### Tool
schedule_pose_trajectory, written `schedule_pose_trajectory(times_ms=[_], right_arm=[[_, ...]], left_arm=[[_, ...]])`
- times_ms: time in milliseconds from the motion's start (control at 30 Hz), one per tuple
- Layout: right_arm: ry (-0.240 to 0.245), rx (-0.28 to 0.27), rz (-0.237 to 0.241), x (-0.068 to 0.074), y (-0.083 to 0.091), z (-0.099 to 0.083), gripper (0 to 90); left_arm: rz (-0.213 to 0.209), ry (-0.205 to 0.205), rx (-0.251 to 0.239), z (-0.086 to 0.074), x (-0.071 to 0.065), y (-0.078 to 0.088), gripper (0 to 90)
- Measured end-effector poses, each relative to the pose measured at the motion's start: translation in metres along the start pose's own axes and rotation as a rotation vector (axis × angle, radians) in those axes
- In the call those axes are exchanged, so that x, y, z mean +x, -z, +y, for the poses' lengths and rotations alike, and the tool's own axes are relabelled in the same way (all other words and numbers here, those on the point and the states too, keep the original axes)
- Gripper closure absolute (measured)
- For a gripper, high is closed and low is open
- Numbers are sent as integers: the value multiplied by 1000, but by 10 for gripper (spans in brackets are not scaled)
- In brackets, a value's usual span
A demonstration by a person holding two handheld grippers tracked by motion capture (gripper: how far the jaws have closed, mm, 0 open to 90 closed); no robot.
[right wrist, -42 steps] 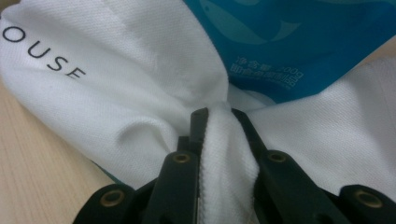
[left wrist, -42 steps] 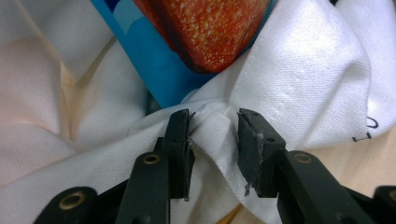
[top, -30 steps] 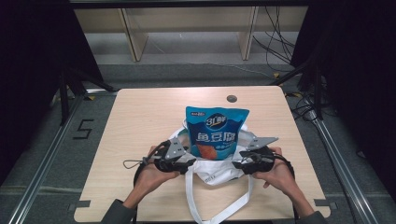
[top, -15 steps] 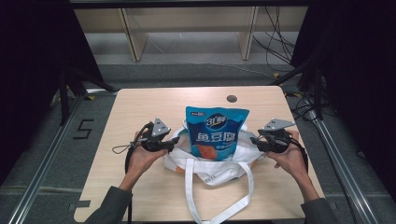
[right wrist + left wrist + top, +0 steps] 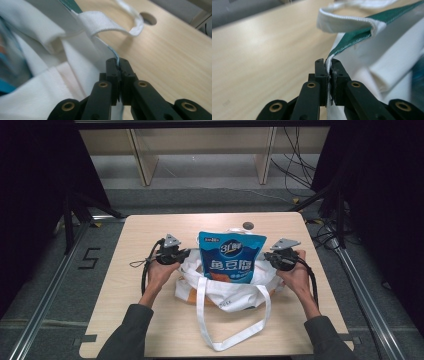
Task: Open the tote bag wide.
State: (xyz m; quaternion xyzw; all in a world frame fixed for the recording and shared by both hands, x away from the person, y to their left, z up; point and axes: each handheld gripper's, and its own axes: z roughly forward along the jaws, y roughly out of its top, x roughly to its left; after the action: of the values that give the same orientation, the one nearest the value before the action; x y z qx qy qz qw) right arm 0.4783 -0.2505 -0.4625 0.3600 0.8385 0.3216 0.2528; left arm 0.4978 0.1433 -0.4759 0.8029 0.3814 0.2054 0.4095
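Two grippers have hold of one white cloth bag (image 5: 227,292), one at each side of its mouth. We see the bag lying on the wooden table (image 5: 125,310), near the middle and a little toward the person's edge, slumped and creased, with a long white strap (image 5: 235,332) looping out over the tabletop toward the person. Standing upright in its mouth is a blue snack pouch (image 5: 231,257) with large white lettering and an orange patch near its bottom edge; its top rises well above the bag's rim.

The left gripper (image 5: 181,255) sits just left of the pouch. In the left gripper view we see that its jaws have just closed on the bag's rim: the white hem (image 5: 329,75) is pinched flat between the two black pads, with no gap showing. Above the pinch the rim shows a dark green lining (image 5: 362,35) with stitched edging, and a white strap (image 5: 344,21) curls over it.

The right gripper (image 5: 267,257) sits just right of the pouch. Its jaws have likewise just closed, and in the right gripper view they clamp the thin edge of the white cloth (image 5: 117,63), which shows a bluish green trim there. A white strap (image 5: 110,26) arcs beyond the jaws, and a round hole (image 5: 148,18) in the table lies past it.
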Motion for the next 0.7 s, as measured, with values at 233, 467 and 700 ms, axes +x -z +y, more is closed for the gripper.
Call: schedule_pose_trajectory(times_ms=[233,467,700], right_arm=[[-3,94,24,3,-33,-19,886],[-32,83,28,2,-28,-18,839],[-139,-62,50,-8,24,2,707]], left_arm=[[-35,55,110,-32,7,-27,827],[2,71,89,-23,7,-14,703],[-38,97,-51,2,-5,33,555]])
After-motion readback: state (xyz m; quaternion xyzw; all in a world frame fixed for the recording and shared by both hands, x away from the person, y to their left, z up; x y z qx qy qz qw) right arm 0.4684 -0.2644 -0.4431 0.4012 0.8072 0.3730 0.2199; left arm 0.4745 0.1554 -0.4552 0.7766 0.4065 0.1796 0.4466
